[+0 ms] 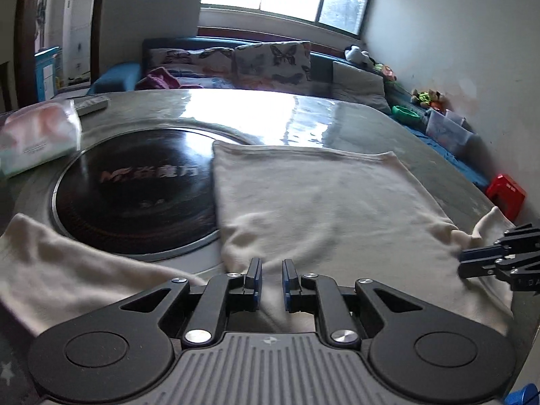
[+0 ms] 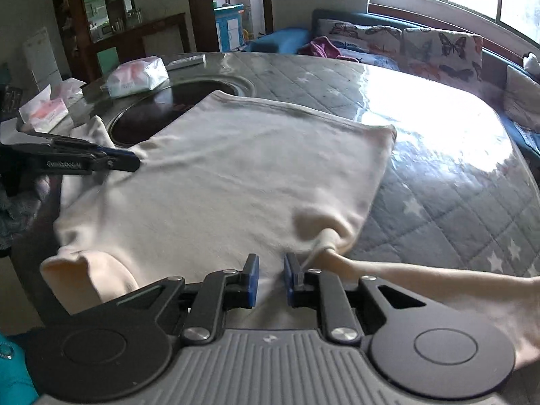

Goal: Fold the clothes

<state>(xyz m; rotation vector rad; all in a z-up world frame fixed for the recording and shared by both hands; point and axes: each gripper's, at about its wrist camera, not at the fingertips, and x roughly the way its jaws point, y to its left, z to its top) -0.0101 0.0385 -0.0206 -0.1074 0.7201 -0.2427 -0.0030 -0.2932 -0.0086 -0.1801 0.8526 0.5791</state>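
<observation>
A cream long-sleeved shirt (image 1: 324, 209) lies flat on the table, body spread toward the far edge; it also shows in the right wrist view (image 2: 243, 175). One sleeve (image 1: 67, 270) trails left, the other (image 2: 422, 283) trails right. My left gripper (image 1: 271, 280) is open, its jaws a small gap apart over the shirt's near edge; it shows from the side in the right wrist view (image 2: 128, 163). My right gripper (image 2: 271, 275) is open over the shirt's near edge by the right shoulder; it shows at the right in the left wrist view (image 1: 472, 263). Neither holds cloth.
The round table (image 1: 422, 141) has a quilted cover under glossy plastic and a dark round hob (image 1: 135, 189) in its middle. A tissue pack (image 1: 37, 135) and a remote (image 1: 91, 104) lie at the far left. A sofa (image 1: 236, 64) and red stool (image 1: 506, 195) stand beyond.
</observation>
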